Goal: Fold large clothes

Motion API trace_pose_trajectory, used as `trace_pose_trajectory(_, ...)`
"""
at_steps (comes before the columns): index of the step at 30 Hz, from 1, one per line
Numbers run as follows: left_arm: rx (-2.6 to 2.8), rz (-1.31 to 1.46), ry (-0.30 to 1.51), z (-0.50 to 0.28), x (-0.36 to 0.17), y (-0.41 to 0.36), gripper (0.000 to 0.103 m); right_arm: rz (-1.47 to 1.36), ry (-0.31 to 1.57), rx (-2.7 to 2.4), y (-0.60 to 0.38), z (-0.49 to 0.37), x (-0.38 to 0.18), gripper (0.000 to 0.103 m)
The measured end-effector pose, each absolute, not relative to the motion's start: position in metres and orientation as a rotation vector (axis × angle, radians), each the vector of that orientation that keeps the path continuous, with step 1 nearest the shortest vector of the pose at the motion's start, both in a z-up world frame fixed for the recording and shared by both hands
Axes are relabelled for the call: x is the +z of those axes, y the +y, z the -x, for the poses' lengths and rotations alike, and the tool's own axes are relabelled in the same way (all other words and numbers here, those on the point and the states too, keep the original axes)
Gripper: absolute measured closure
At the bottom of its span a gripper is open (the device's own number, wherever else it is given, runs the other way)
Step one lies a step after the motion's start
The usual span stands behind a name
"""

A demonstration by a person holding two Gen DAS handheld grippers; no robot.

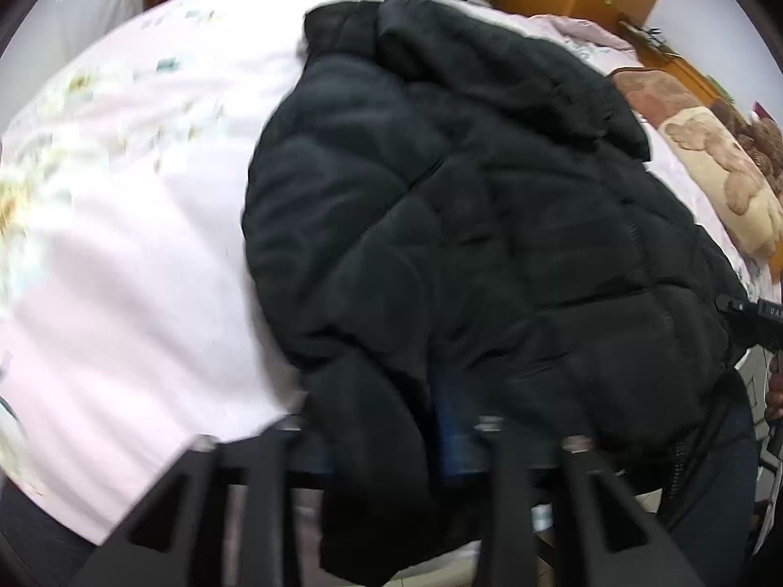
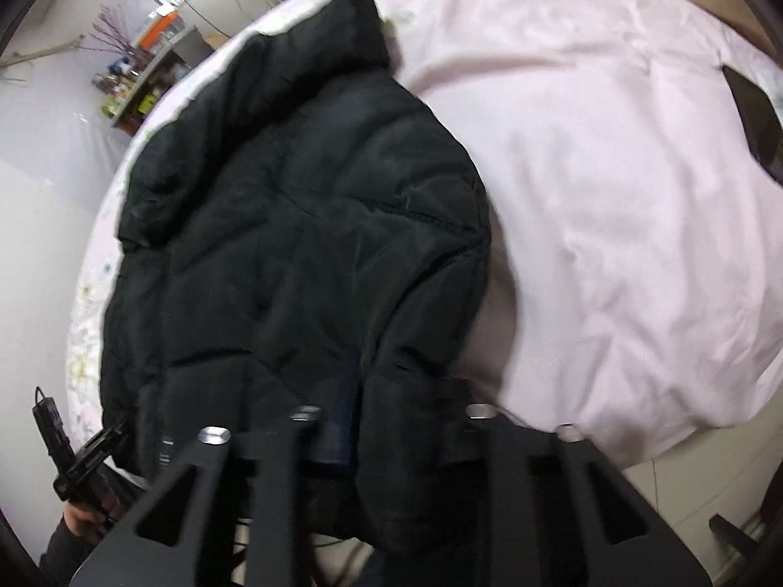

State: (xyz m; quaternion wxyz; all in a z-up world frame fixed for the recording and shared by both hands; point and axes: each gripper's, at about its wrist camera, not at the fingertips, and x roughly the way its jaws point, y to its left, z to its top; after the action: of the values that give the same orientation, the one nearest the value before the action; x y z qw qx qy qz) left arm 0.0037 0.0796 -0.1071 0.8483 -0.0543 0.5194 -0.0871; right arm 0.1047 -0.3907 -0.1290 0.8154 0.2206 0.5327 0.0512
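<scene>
While black jacket (image 1: 440, 205) sprawls on bed (image 1: 147, 269), both claws pinch hem.

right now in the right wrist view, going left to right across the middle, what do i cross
white wall → flowered edge of the bedding → black puffer jacket → pink bedsheet

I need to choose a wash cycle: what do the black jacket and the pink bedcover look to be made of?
Black jacket: apparently a padded synthetic shell, nylon or polyester, judging by its quilted puffy panels and faint sheen. Pink bedcover: likely matte woven cotton or a blend, with soft creases.
</scene>
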Motion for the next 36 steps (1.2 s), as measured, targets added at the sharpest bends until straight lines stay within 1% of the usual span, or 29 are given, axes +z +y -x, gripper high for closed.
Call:
trace_pose_trajectory(1,-0.19,0.118,1.076,-0.002,-0.097,0.081,0.085,-0.464,1.115,0.118,-0.388,-0.103,-0.12,0.087)
trace_pose_trajectory(2,-0.203,0.132,1.048,0.001,-0.086,0.083,0.086,-0.458,1.096,0.125,-0.387,-0.101,-0.112,0.088)
trace_pose_trajectory(6,-0.219,0.186,0.936,0.014,-0.039,0.099,0.087,-0.482,1.008,0.157,-0.385,-0.087,-0.074,0.089)
trace_pose_trajectory(11,-0.237,0.26,0.851,0.033,0.001,0.125,0.087,-0.523,0.945,0.168,-0.384,-0.064,-0.044,0.09)
trace_pose_trajectory(17,-0.256,0.321,0.795,0.065,0.028,0.147,0.087,-0.574,0.884,0.203,-0.392,-0.023,-0.014,0.09)
trace_pose_trajectory(21,-0.264,0.34,0.759,0.071,0.044,0.151,0.087,-0.593,0.836,0.215,-0.395,-0.006,0.004,0.09)
trace_pose_trajectory(29,-0.283,0.411,0.717,0.054,0.051,0.159,0.087,-0.618,0.784,0.198,-0.382,-0.031,0.022,0.09)
trace_pose_trajectory(36,-0.264,0.464,0.685,0.006,0.063,0.166,0.087,-0.666,0.744,0.179,-0.388,-0.067,0.033,0.09)
